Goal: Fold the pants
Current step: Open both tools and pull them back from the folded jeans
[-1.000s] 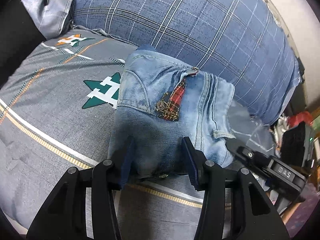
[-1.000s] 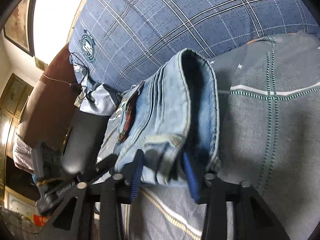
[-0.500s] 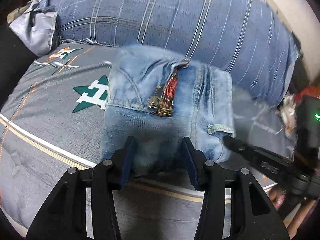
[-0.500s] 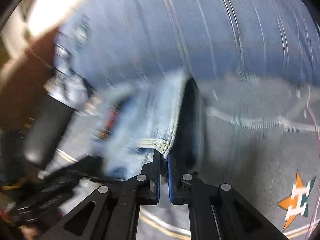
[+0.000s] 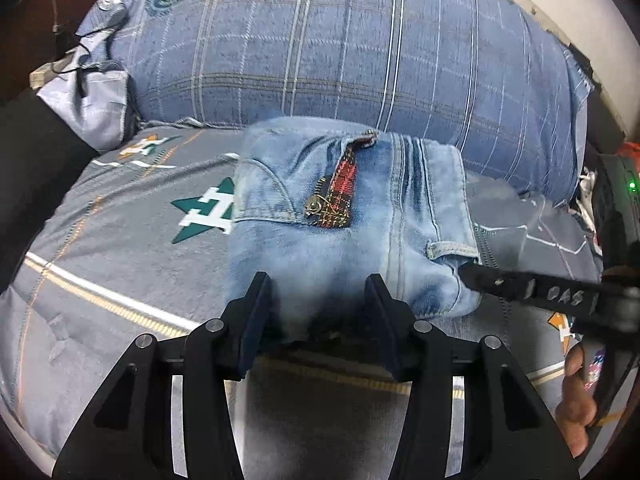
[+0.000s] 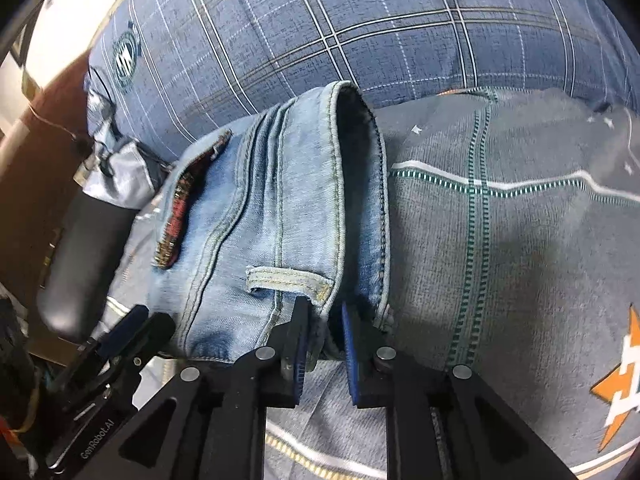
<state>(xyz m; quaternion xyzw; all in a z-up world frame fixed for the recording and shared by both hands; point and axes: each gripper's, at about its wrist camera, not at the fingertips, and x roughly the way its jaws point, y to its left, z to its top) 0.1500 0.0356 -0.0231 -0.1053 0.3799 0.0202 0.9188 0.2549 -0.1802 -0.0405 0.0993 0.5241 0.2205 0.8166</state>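
1. Right now the folded light-blue denim pants lie as a compact bundle on my grey bedspread with green and orange star emblems, their far edge against the big blue plaid pillow.
2. My left gripper stands wide, its jaws opening a little further; the near end of the bundle sits between the blue pads, but I cannot tell whether they press the cloth.
3. My right gripper is at the waistband corner on the bundle's right side, just below the belt loop; its jaws are narrow and opening, with a fold of denim edge between them, and the pads do not clearly clamp it.
4. On top of the pants the red tartan patch with a brass zipper faces up, beside the stitched pocket seam.
5. From the left wrist view, the right gripper's black finger touches the bundle's right edge, and my hand shows on its handle at the lower right.
6. At the far left a grey satin cloth lies beside the pillow.
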